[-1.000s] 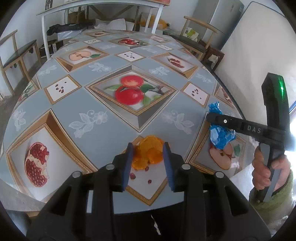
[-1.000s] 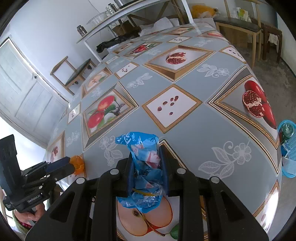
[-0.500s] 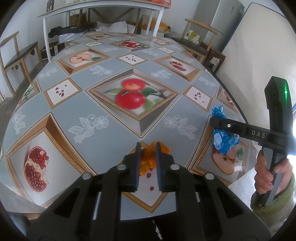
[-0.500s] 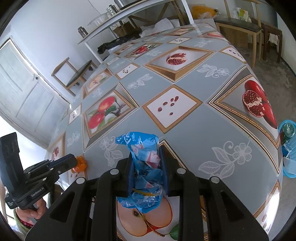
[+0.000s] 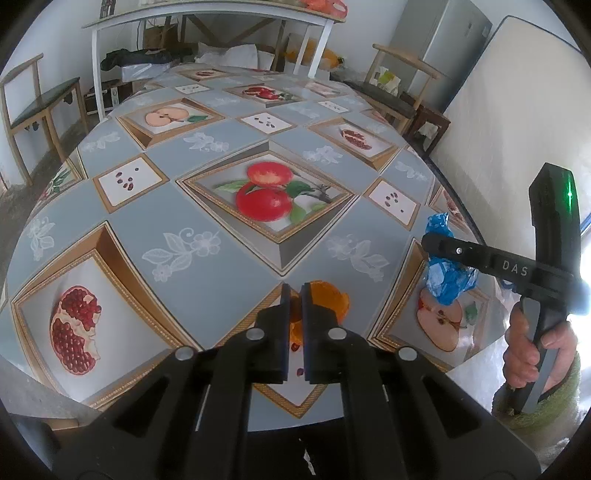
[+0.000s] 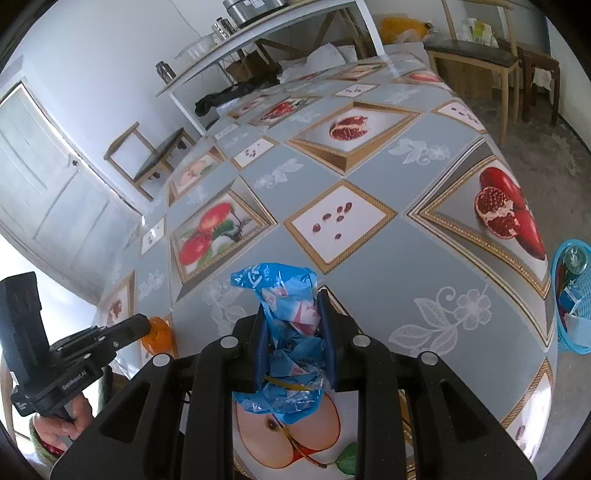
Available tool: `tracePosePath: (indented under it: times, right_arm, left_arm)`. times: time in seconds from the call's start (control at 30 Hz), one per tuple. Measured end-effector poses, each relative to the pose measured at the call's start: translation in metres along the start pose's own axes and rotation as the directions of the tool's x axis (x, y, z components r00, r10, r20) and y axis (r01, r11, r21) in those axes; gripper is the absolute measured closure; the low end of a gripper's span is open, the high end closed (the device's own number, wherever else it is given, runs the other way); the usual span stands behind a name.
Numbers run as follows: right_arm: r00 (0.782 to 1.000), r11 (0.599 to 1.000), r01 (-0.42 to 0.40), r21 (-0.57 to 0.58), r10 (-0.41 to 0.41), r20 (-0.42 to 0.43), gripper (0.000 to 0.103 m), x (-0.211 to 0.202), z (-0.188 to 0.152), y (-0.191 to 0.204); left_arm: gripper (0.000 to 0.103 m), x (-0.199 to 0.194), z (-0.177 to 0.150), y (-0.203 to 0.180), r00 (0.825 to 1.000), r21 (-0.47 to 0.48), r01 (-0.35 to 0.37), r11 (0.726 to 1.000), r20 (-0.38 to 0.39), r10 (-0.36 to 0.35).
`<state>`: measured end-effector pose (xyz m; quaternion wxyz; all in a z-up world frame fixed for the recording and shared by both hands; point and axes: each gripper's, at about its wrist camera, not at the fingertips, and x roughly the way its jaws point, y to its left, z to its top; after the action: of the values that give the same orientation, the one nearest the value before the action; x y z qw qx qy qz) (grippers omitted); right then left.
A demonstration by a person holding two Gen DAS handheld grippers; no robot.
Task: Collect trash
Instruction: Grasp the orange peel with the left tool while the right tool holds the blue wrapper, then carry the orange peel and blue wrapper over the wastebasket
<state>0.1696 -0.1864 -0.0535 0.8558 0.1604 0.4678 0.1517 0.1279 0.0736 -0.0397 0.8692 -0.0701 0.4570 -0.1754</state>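
My left gripper [image 5: 294, 295] is shut on a piece of orange peel [image 5: 327, 301] near the front edge of the table with the fruit-print cloth [image 5: 207, 280]. The peel also shows in the right wrist view [image 6: 159, 334], pinched at the left gripper's tip. My right gripper [image 6: 291, 306] is shut on a crumpled blue plastic wrapper [image 6: 280, 291], held over the printed apple half. The wrapper also shows in the left wrist view [image 5: 445, 275], at the right.
A blue basket [image 6: 570, 299] holding trash stands on the floor past the table's right edge. Wooden chairs [image 5: 40, 107] stand left and at the far right [image 5: 399, 92]. A white shelf table [image 5: 207, 22] stands behind. A white board [image 5: 517, 110] leans at the right.
My left gripper has closed from open onto the orange peel and lifted a little. The right gripper keeps hold of the blue wrapper and has barely moved.
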Motion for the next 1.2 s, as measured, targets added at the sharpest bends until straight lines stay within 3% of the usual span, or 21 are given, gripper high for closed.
tracePosePath:
  times: [0.9, 1.2]
  right_arm:
    - [0.997, 0.999, -0.032, -0.012, 0.033, 0.067, 0.079, -0.039, -0.003, 0.013]
    - [0.993, 0.996, -0.080, 0.024, 0.078, 0.085, 0.079, -0.050, -0.010, 0.007]
  left_arm:
    - [0.099, -0.047, 0.004, -0.016, 0.994, 0.002, 0.024, 1.000, 0.108, -0.024]
    - [0.099, -0.063, 0.005, -0.031, 0.990, 0.028, 0.020, 0.999, 0.138, -0.023]
